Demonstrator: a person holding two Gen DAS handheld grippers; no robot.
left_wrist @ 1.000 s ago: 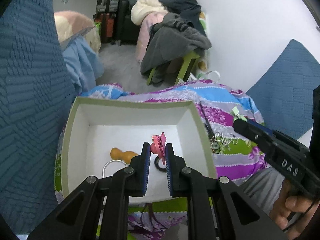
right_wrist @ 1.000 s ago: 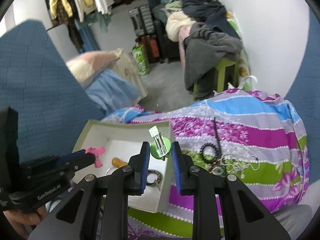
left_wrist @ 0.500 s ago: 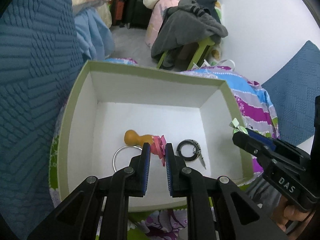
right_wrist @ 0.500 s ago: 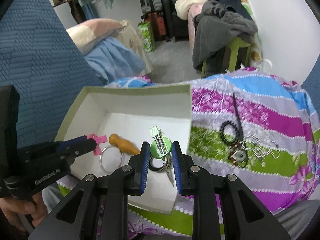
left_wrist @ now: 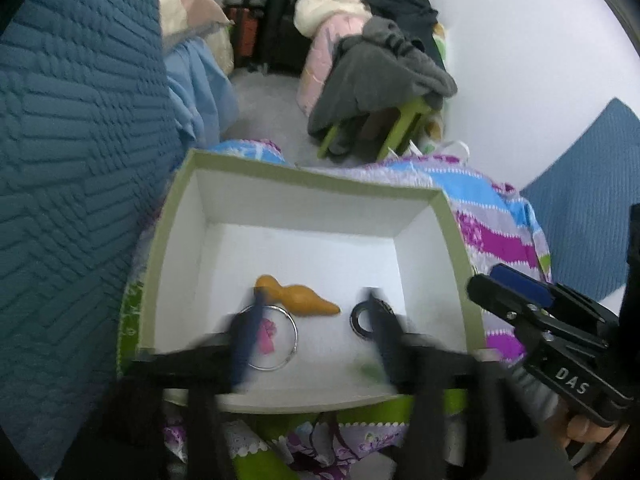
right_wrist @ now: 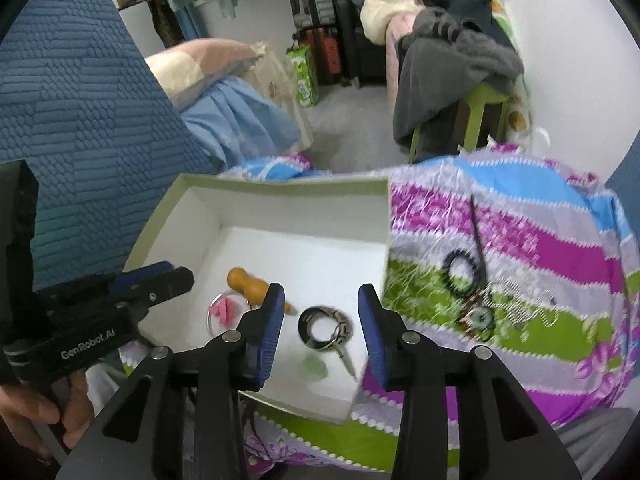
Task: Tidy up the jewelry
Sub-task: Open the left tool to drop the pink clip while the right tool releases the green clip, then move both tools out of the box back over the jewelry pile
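Note:
A box with a green rim (left_wrist: 312, 174) (right_wrist: 280, 184) and a white inside lies on a striped blanket. My left gripper (left_wrist: 314, 336) hangs over its near part, jaws opening and blurred, with nothing between the pads. The pink bow (left_wrist: 266, 332) (right_wrist: 224, 310) lies on the box floor inside a silver bangle (left_wrist: 294, 334). My right gripper (right_wrist: 320, 328) is also opening, empty, above a black ring (right_wrist: 326, 328). The green clip (right_wrist: 314, 368) lies blurred on the floor below it. An orange gourd-shaped piece (left_wrist: 296, 294) rests beside the bangle.
On the blanket (right_wrist: 540, 240) right of the box lie a black beaded bracelet (right_wrist: 464, 272), a thin dark stick (right_wrist: 478, 240) and silver chains (right_wrist: 516, 304). Blue quilted cushions (left_wrist: 72, 160) stand to the left. A green stool (right_wrist: 484, 108) piled with clothes stands behind.
Both grippers sank toward the box and opened their jaws. The pink bow left the left gripper and the green clip left the right one; both now lie in the box.

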